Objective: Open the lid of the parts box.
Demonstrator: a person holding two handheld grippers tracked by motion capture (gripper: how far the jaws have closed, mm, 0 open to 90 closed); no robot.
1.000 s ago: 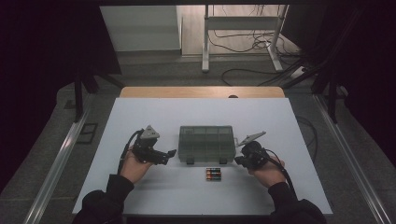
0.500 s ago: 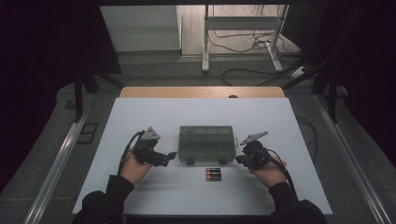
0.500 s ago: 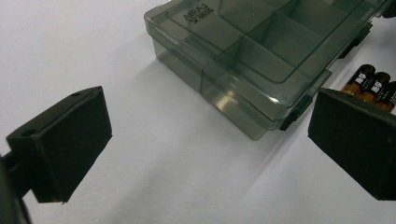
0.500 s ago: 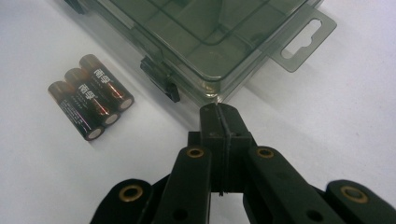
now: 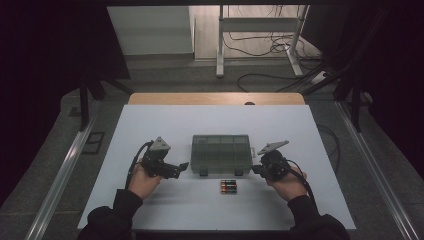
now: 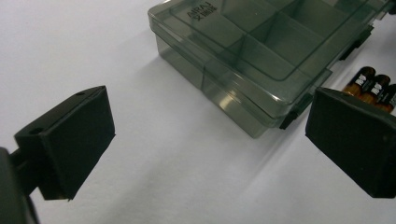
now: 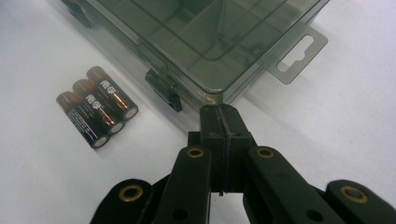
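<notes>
Centrally on the white table, a smoke-tinted compartment box is seen lying flat w/ its lid down; two dark latches are found on its near edge. Three batteries are laid side by side just in front of the box, close to its right latch, apart from it. The left gripper is held in the person's left hand just left of the box's near-left corner, jaws pointed toward the box. In the left gripper view, its jaws are spread wide w/ nothing between them but bare table; the pads are clear of the box, and the batteries are partly hidden behind the right-hand pad. The right gripper is held in the right hand at the box's near-right corner. In the right gripper view, its jaws are pressed together, pad to pad, w/ nothing gripped; the tips are placed right at the box corner, though contact can't be told for sure. The box's hang tab is seen just beyond the tips, and the batteries lie off to the left in that view, well clear of the jaws.
</notes>
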